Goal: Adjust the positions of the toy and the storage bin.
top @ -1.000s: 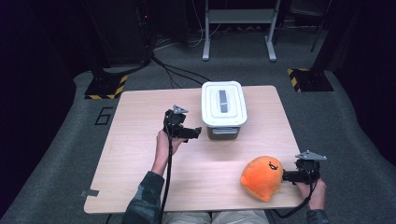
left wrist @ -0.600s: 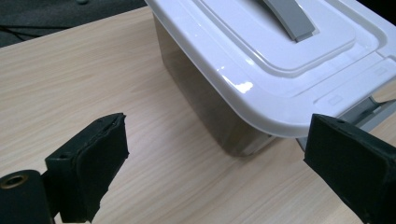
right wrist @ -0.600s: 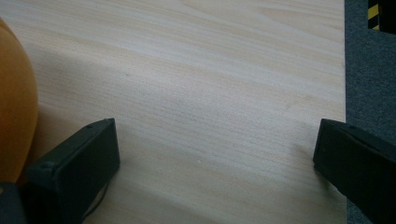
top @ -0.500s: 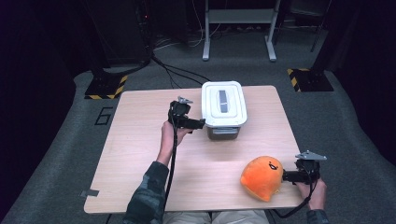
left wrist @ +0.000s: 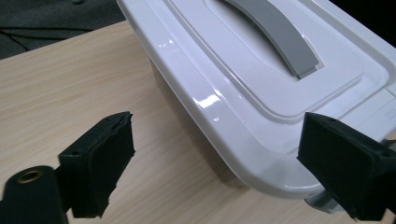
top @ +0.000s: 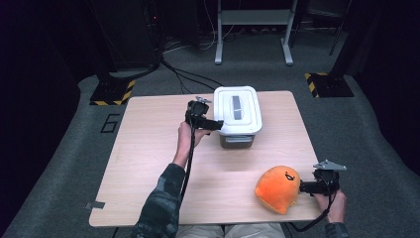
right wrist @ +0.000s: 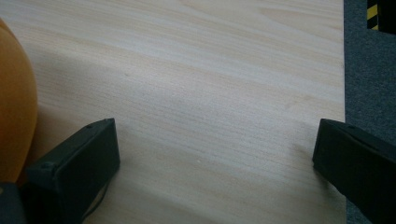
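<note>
A pale wooden table [top: 148, 163] stood on grey carpet in a dark room, and the white lidded box [top: 237, 115], its grey handle running away from the person, sat just right of the left claw [top: 216, 124], whose wide, empty jaws had just narrowed slightly around its near corner.

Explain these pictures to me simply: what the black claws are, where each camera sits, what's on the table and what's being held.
A person holds a hand-held two-jaw gripper in each hand; no robot arm is involved. The high view looks down on a wooden table from above. The other two pictures come from cameras riding on each gripper, looking along its black jaws. On the table stand a white lidded box with a grey handle and an orange plush toy. The left gripper is at the box's edge, jaws open astride its corner, having just been closing slightly. The right gripper sits open beside the toy. Neither holds anything.
</note>
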